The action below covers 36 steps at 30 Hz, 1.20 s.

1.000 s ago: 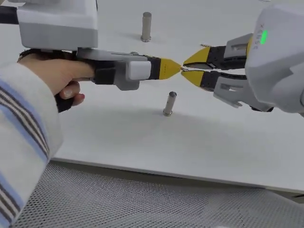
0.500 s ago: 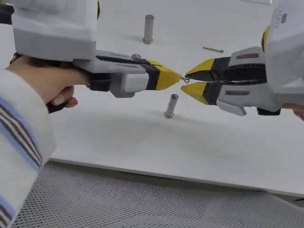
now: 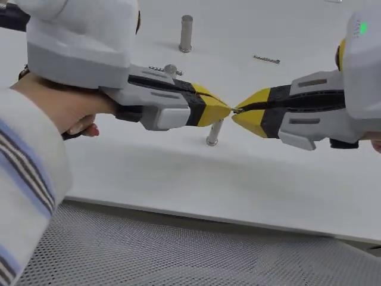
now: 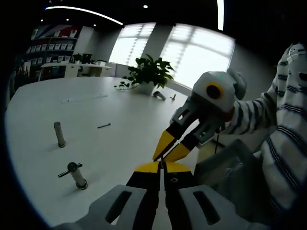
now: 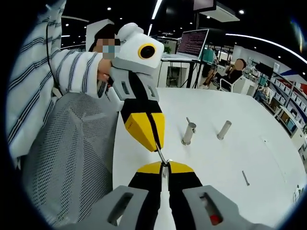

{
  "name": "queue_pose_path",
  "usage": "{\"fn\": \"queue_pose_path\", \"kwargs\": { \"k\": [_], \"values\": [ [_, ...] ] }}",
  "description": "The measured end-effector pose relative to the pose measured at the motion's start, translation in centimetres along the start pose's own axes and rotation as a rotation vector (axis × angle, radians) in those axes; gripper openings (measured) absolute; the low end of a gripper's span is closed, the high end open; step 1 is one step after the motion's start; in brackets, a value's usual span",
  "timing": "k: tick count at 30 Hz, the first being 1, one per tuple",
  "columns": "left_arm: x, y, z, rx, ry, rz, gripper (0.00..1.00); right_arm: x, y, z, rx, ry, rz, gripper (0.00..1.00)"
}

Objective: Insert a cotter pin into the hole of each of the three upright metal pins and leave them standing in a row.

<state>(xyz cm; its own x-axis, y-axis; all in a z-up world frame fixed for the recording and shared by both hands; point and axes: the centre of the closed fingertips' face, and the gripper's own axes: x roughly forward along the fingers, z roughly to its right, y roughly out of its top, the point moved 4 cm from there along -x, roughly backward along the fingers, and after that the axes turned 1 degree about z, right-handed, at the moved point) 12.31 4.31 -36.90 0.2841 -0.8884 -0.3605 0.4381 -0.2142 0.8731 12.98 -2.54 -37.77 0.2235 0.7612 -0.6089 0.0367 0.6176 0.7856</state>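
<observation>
White table (image 3: 178, 173) in an open office, with a grey mesh surface (image 3: 178, 250) along its near edge. Above the table I hold the two grippers nose to nose. The left gripper (image 3: 224, 109) comes in from the left with its yellow jaws pressed together. The right gripper (image 3: 237, 114) comes in from the right, its jaws likewise closed.

The tips meet on a cotter pin (image 5: 160, 154), a thin wire held in the air above the table. In the right gripper view it runs from the seam of the left gripper's jaws into the tip of the right gripper's own. Both grippers therefore appear to pinch it, one at each end.

Directly below the meeting point stands the near metal pin (image 3: 212, 132), upright and clear of both grippers. Behind the left gripper stands a second metal pin (image 3: 170, 70). A fitted cotter pin (image 4: 64, 171) passes through its head and sticks out to the side. The far metal pin (image 3: 186, 33) stands upright well back, bare.

A loose cotter pin (image 3: 266, 59) lies flat on the table to the right of the far metal pin, well apart from it. In the left gripper view a potted plant (image 4: 146, 74) stands at the far end of the table, before bright windows.
</observation>
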Motion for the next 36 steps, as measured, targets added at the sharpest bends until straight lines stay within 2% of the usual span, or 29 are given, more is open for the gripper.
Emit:
{"fn": "queue_pose_path", "kwargs": {
  "k": [3,9,14,16,19,22,28,32,36],
  "values": [
    [0.2,-0.3,0.1,0.044,-0.009,-0.028,0.00,-0.1,-0.2,-0.3,-0.008,0.013,-0.010,0.00],
    [0.5,-0.7,0.5,0.107,-0.022,-0.046,0.00,-0.3,-0.6,-0.8,-0.014,0.040,-0.033,0.00],
    [0.6,-1.0,0.8,0.195,-0.042,-0.058,0.00,-0.4,-0.8,-1.0,-0.011,0.054,-0.037,0.00],
    [0.6,-1.1,1.2,0.196,-0.045,-0.059,0.00,-0.4,-0.9,-1.2,-0.018,0.058,-0.043,0.00],
    [0.7,-1.3,1.2,0.196,-0.044,-0.060,0.00,-0.3,-1.1,-1.3,-0.038,0.068,-0.049,0.00],
    [0.7,-1.4,1.0,0.194,-0.017,-0.071,0.01,-0.2,-1.3,-1.4,-0.036,0.068,-0.053,0.00],
    [0.5,-1.4,0.0,0.196,0.031,-0.078,0.16,-0.2,-1.9,-1.0,-0.029,0.045,-0.078,0.00],
    [0.5,-1.5,-0.6,0.196,0.054,-0.089,0.17,-0.2,-2.7,-0.3,-0.013,0.016,-0.117,0.00],
    [0.7,-2.0,-1.6,0.202,0.079,-0.124,0.19,0.1,-3.9,0.6,-0.011,-0.002,-0.175,0.00]
  ]
}}
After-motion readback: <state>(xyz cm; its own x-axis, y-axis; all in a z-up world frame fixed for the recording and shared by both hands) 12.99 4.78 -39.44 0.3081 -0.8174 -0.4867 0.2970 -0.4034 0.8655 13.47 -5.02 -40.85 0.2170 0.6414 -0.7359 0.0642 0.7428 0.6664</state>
